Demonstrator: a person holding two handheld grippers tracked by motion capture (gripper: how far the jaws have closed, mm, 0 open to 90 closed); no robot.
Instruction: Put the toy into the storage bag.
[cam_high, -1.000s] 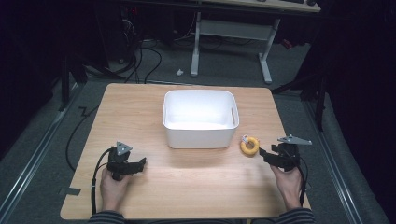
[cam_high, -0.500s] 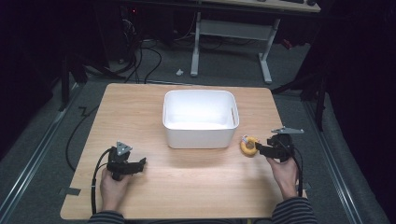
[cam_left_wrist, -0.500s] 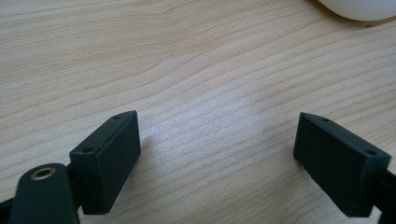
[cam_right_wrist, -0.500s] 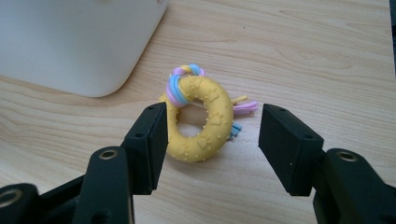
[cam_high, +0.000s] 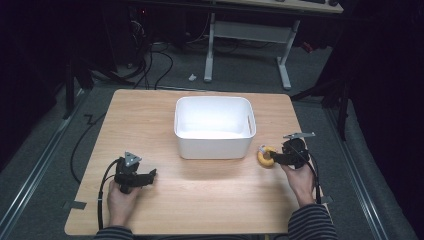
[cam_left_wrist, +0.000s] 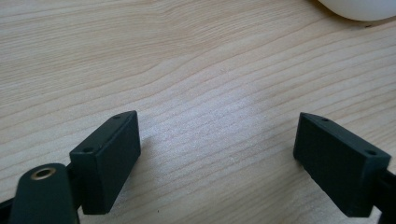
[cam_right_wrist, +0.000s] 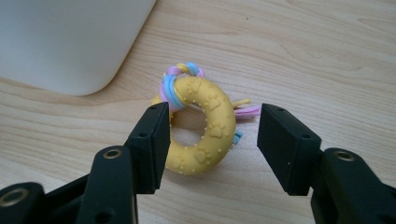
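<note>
Reaching in, the right tool (cam_right_wrist: 212, 140) has moved up to the yellow ring toy (cam_right_wrist: 203, 128) beside the white bin (cam_high: 214, 125); jaws apart around it, ready to squeeze.

Your wooden table (cam_high: 150, 120) carries a white tub (cam_high: 214, 126) toward its far edge, and a yellow ring toy (cam_high: 265, 156) near its right edge.

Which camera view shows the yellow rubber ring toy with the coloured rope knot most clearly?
The right gripper view: the yellow rubber ring toy lies close between the open jaws of the right tool, with paw prints and pastel rope visible. In the high view the same toy is a small yellow spot beside the white plastic bin.
</note>
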